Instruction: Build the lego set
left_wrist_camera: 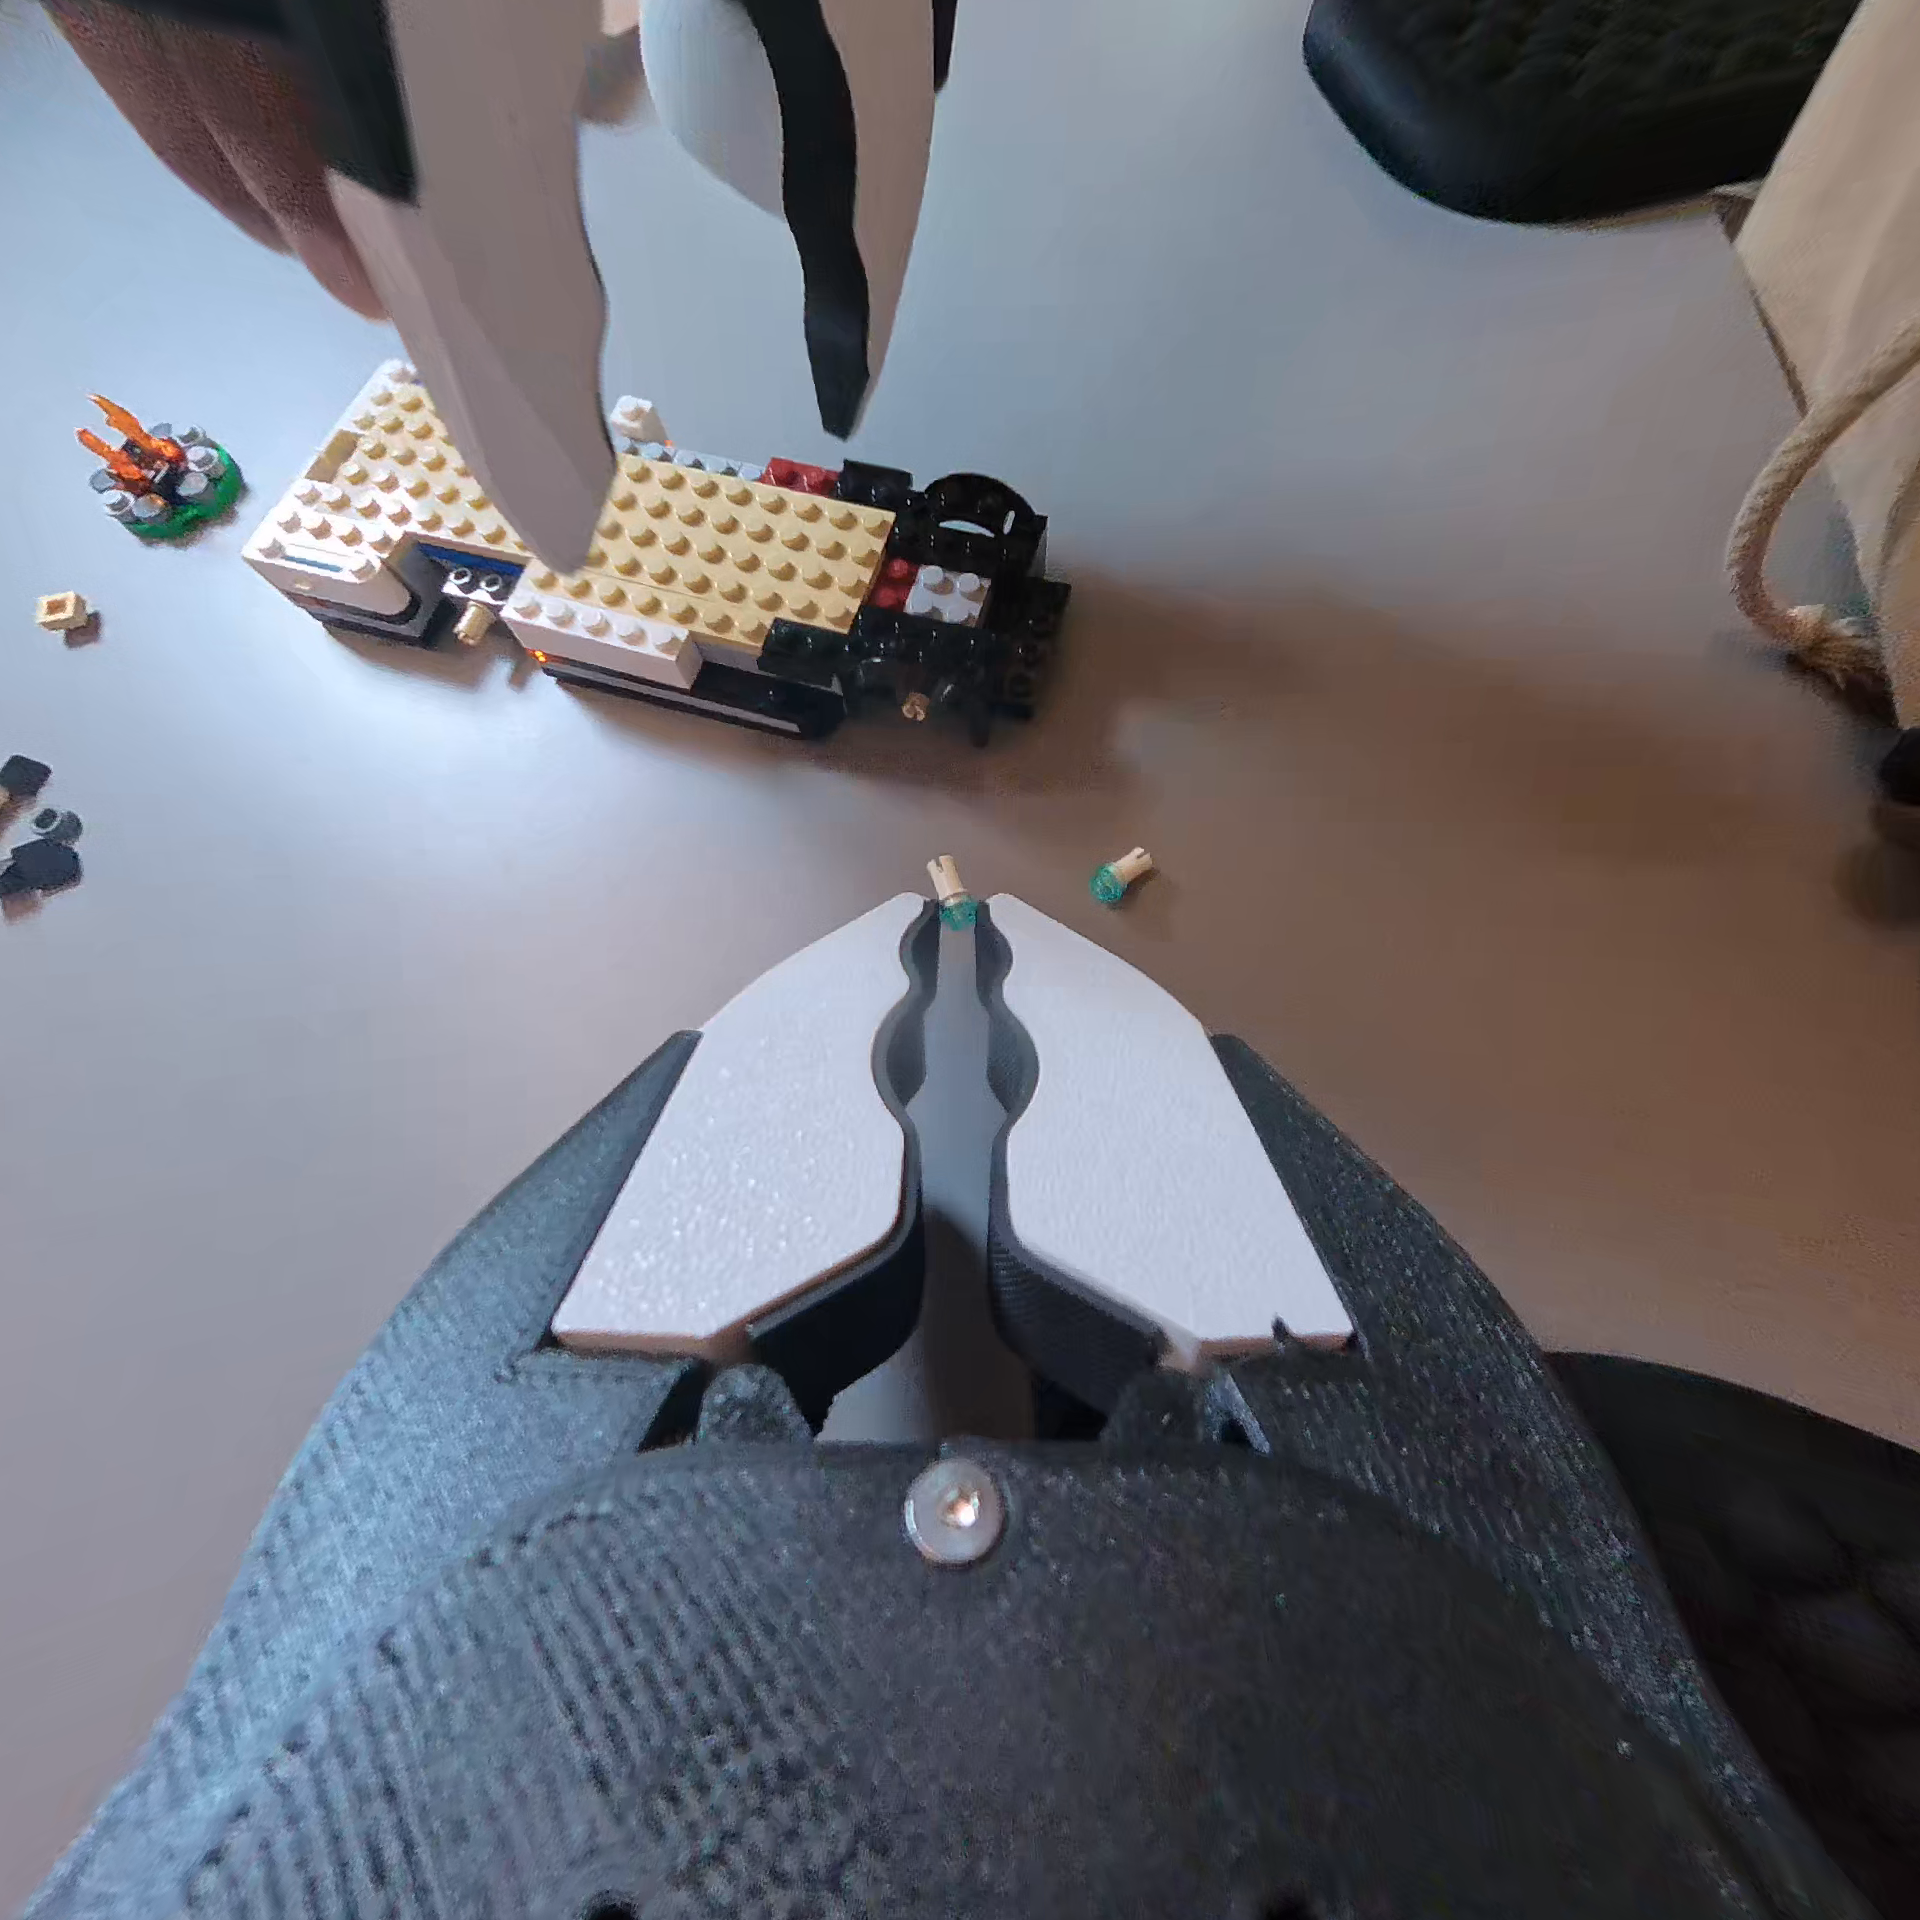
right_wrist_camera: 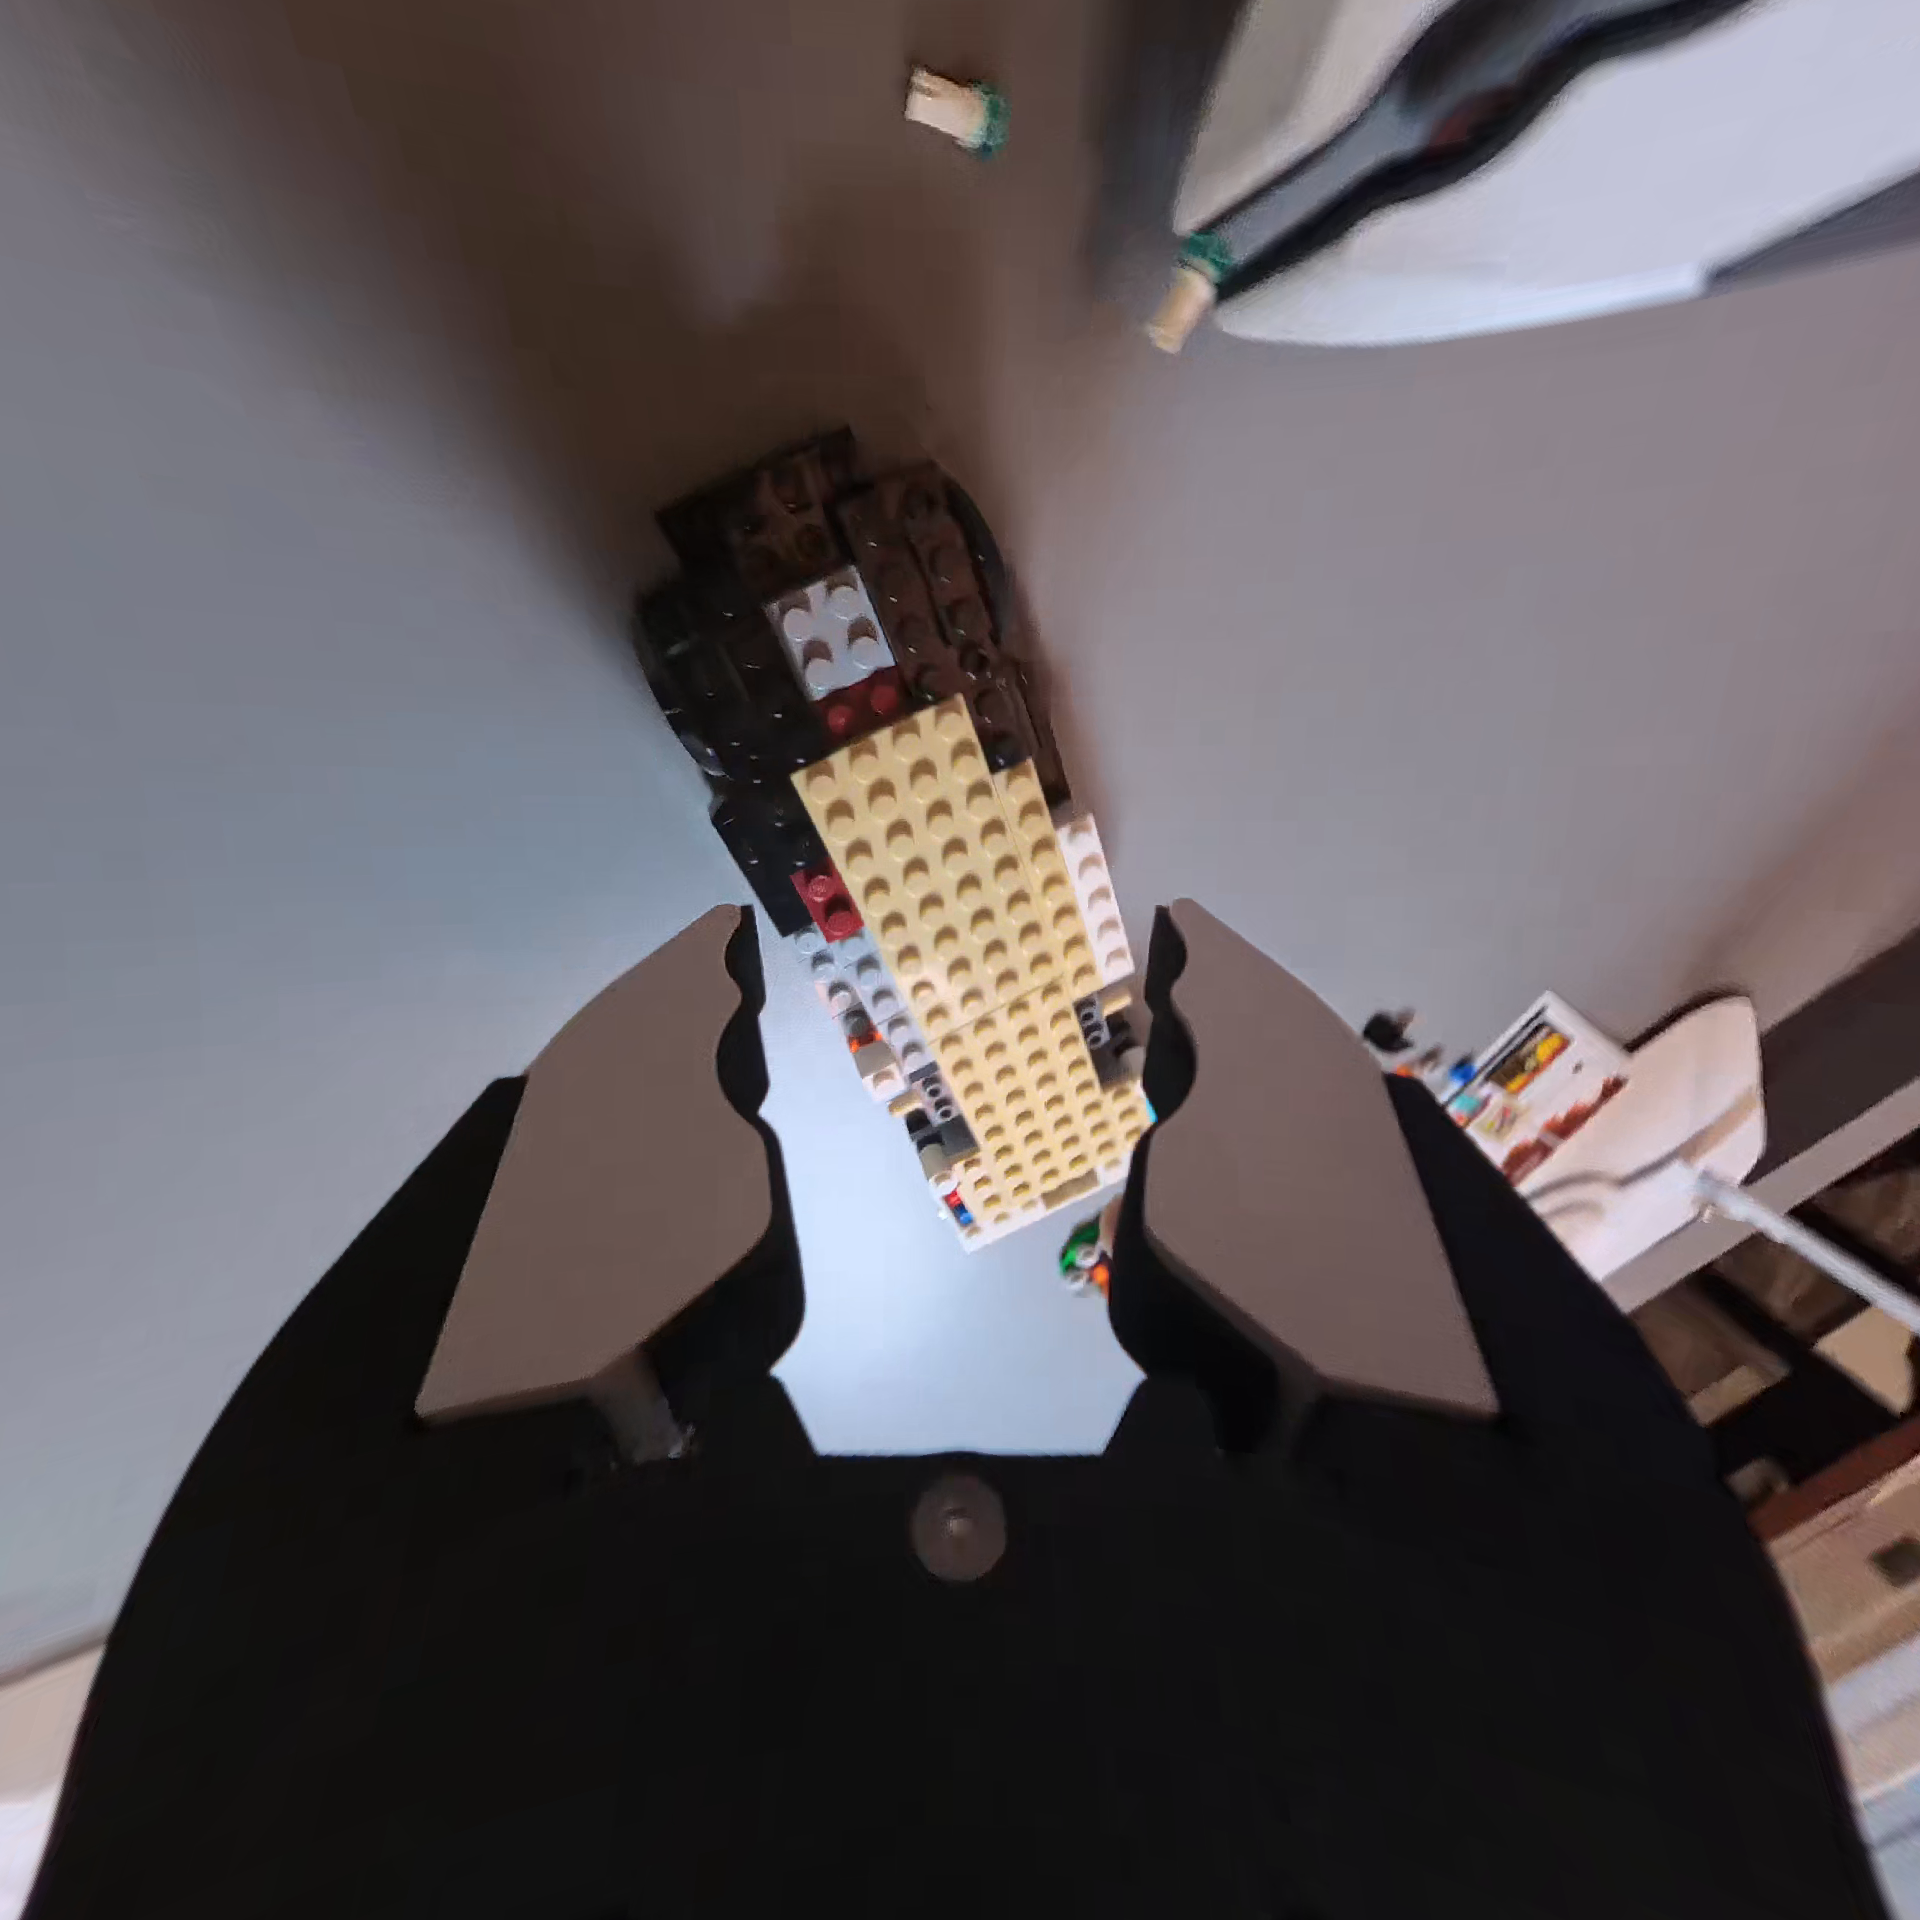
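the left gripper point(left_wrist_camera: 958, 906) jaws pinch a small tan peg with green round cap point(left_wrist_camera: 953, 896) near the tan-topped brick model point(left_wrist_camera: 727, 551); the right gripper point(right_wrist_camera: 956, 925) jaws are spread above that model; a second such peg point(left_wrist_camera: 1120, 878) lies beside.

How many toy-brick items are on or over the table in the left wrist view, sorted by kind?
Tan pegs with a green tip: 2, one pinched between the left gripper's fingers, one lying on the table
Large brick build: 1
Round green piece with orange flames: 1
Small tan brick: 1
Loose black pieces: count unclear, at the frame edge
Total counted: 5
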The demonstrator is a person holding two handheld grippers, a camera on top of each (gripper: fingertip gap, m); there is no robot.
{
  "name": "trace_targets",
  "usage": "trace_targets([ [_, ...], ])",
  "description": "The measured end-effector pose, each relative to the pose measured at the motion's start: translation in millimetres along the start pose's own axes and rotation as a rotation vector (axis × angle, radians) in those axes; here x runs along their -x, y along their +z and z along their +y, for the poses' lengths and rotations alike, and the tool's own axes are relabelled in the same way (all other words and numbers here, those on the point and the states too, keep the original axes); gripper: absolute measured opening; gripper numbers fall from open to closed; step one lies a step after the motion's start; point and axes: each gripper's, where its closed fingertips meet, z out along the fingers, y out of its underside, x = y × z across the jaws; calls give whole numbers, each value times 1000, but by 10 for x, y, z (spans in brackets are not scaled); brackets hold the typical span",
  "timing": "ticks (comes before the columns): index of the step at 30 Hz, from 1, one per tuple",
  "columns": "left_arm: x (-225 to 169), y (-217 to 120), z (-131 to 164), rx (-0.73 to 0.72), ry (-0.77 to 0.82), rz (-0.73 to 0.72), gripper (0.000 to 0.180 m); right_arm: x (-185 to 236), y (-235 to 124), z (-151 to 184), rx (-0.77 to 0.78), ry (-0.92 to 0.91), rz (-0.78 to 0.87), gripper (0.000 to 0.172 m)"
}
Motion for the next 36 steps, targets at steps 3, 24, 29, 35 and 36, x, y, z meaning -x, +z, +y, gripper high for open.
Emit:
trace_targets([
  [3, -3, -39, -1, -33, -9, 17, 6, 26, 117, 9, 19, -84, -87, 79],
  [24, -373, 217, -153, -39, 71, 222, 6, 161, 185, -228, -71, -223, -84, 73],
  [29, -420, 224, -226, -56, 65, 254, 6, 139, 160, -302, -119, -180, -15, 73],
  [35, -443, 251, -233, -19, 89, 291, 6, 151, 135, -343, -137, -156, 34, 73],
  [36, -444, 255, -229, -12, 91, 295, 6, 158, 133, -341, -136, -149, 32, 73],
])
